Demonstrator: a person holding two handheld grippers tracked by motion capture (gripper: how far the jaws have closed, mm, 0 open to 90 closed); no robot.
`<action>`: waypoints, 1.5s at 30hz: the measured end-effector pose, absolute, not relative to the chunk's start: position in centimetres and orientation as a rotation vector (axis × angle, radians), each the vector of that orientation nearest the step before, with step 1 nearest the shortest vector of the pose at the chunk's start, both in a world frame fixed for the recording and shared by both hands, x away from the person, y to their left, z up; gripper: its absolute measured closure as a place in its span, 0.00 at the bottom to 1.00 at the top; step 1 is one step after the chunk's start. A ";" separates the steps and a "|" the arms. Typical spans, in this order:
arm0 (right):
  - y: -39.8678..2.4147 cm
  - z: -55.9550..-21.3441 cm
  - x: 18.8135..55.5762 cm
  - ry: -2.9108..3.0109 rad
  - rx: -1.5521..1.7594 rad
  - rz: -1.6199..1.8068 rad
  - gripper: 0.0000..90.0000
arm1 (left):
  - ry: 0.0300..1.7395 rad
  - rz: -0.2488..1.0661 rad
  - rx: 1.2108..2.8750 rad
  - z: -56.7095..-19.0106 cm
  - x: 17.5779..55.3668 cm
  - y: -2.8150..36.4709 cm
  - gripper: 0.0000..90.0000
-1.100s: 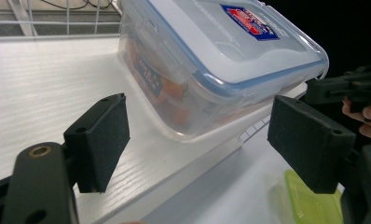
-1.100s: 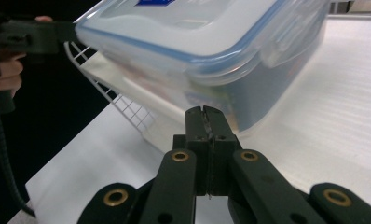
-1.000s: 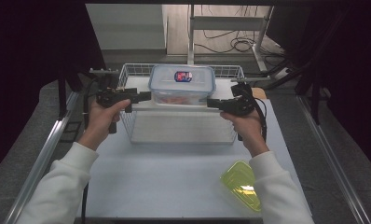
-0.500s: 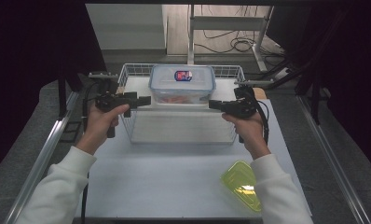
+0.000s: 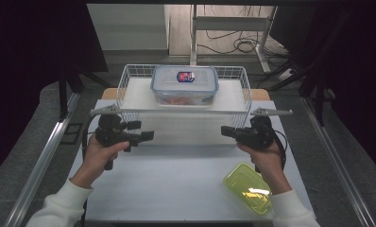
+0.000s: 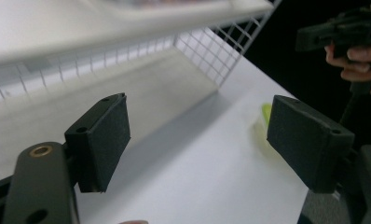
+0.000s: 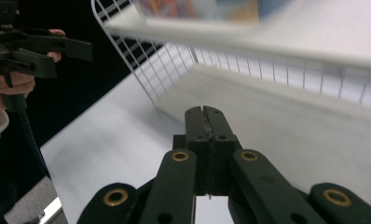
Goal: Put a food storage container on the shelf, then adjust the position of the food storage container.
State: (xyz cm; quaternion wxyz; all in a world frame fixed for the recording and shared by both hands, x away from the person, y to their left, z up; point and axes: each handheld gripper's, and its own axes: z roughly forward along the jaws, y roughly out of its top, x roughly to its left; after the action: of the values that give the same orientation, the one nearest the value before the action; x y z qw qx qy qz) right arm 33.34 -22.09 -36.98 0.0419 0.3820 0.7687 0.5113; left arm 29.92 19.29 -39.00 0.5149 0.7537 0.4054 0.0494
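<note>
A clear plastic food box [image 5: 184, 85] with a blue-edged lid and a label stands on the white top of a wire rack [image 5: 124, 82] at the table's far side. My left gripper [image 5: 146, 136] hangs in front of the rack's left end, pointing right. Its jaws stand wide apart in the left gripper view [image 6: 200, 116] with nothing between them. Opposite it, my right gripper [image 5: 226, 131] points left before the rack's right end. In the right gripper view [image 7: 204, 112] its jaws are pressed together and hold nothing.
A yellow-green plastic lid [image 5: 248, 187] lies on the white table [image 5: 176, 189] at the front right, by my right forearm. The rack's mesh side [image 6: 207, 51] and the space beneath its top lie ahead of both grippers. Dark floor and cables surround the table.
Both hands have drawn back from the rack's two ends toward the table's front and sunk a little. The food box and the yellow-green lid have stayed put.
</note>
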 end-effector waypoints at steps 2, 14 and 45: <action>-22.6 -37.9 32.5 2.364 1.184 1.560 1.00 | 0.972 0.096 1.812 -40.3 29.2 19.4 0.23; -24.2 -43.0 28.6 2.460 1.178 1.411 1.00 | 1.021 0.079 1.861 -45.5 26.2 20.0 0.24; -30.7 -44.5 23.4 2.385 1.325 1.078 1.00 | 1.050 0.085 1.962 -49.1 24.6 19.5 0.24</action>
State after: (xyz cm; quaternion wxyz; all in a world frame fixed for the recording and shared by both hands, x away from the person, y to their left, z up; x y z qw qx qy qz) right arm 23.41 -30.68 -44.49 0.1038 0.4491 0.8087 0.3654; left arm 24.62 19.50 -49.15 0.4418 0.7904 0.4230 0.0341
